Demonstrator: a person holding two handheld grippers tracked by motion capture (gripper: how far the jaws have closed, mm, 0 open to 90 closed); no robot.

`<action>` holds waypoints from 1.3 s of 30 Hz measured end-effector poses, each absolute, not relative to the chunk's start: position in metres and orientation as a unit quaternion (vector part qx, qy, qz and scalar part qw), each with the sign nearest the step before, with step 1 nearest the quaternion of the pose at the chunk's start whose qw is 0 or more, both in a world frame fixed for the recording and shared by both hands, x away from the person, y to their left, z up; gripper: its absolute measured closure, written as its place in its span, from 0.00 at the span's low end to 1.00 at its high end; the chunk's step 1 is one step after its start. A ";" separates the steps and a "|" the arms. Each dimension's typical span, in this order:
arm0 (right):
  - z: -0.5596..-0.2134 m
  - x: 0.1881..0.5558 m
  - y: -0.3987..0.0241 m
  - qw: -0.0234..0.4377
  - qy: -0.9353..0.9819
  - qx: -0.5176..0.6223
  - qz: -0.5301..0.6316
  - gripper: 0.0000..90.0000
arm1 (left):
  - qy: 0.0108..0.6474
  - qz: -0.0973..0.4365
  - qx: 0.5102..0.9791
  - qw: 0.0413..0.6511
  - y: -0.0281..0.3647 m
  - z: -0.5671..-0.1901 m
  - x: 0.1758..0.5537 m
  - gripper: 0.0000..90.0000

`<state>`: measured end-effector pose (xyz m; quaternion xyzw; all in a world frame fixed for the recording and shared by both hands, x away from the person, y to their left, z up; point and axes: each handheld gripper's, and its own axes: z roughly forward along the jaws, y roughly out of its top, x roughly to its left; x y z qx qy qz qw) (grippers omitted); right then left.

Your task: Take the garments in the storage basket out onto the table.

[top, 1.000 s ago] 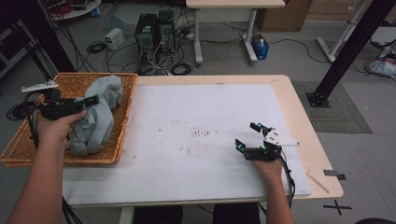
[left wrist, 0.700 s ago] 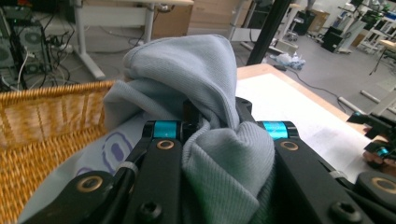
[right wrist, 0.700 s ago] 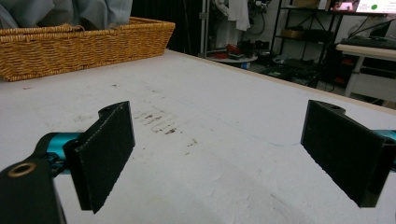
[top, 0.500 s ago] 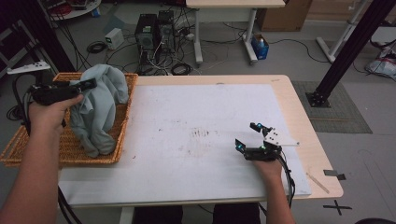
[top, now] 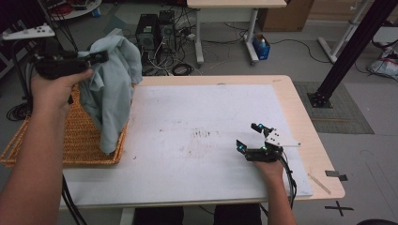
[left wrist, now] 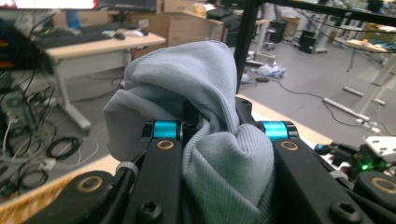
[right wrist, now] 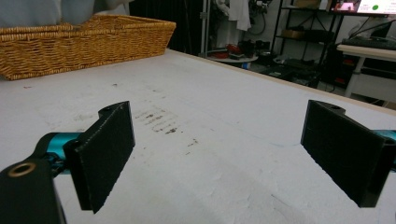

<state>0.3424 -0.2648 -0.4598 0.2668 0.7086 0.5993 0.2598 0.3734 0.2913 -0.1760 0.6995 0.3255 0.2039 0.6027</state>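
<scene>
The left gripper [top: 96,57] is clamped on a fold of cloth [top: 111,89], its two black jaws pinching the bunched fabric between them. In the left gripper view the cloth [left wrist: 205,130] bulges up over the jaw tips in a soft rounded hump, a pale grey-blue knit with a fine ribbed weave, and short turquoise sleeves show at the jaw ends on either side of it. From the high view the cloth hangs from the gripper in long loose folds, held up above the basket [top: 75,140], with its lower end draping down to the basket's right rim. The basket is shallow and rectangular, woven of tan wicker, and sits at the left end of the table [top: 197,117].

The right gripper [top: 248,137] rests low on the table near the right front edge, well apart from the cloth. Its jaws stand wide apart with nothing between them; in the right gripper view the flat, matte black rectangular pads [right wrist: 109,154] frame bare tabletop. The table has a light wooden edge and a white, chalky covering with a rough surface, smudged with dark scuffs near the middle. The wicker basket [right wrist: 84,39] shows beyond the pads at the far side, with a strip of the cloth [right wrist: 56,10] above it.
</scene>
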 end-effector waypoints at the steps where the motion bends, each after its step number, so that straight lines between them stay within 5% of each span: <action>1: -0.460 0.342 -0.265 0.260 0.709 0.267 0.599 0.11 | 0.319 0.206 0.702 0.602 0.285 -0.169 0.374 0.84; 9: -0.460 0.343 -0.265 0.262 0.708 0.265 0.599 0.11 | 0.272 0.210 0.712 0.612 0.239 -0.127 0.375 0.84; 14: -0.460 0.343 -0.265 0.262 0.709 0.265 0.599 0.11 | 0.254 0.195 0.719 0.617 0.211 -0.132 0.377 0.84; 35: -0.460 0.342 -0.265 0.264 0.710 0.264 0.598 0.11 | 0.325 0.012 0.751 0.575 0.101 -0.386 0.397 0.81; 37: -0.460 0.342 -0.264 0.263 0.710 0.264 0.598 0.11 | 0.329 -0.001 0.752 0.571 0.096 -0.394 0.396 0.78; 39: -0.460 0.342 -0.264 0.264 0.710 0.263 0.597 0.11 | 0.330 -0.001 0.756 0.565 0.092 -0.397 0.395 0.60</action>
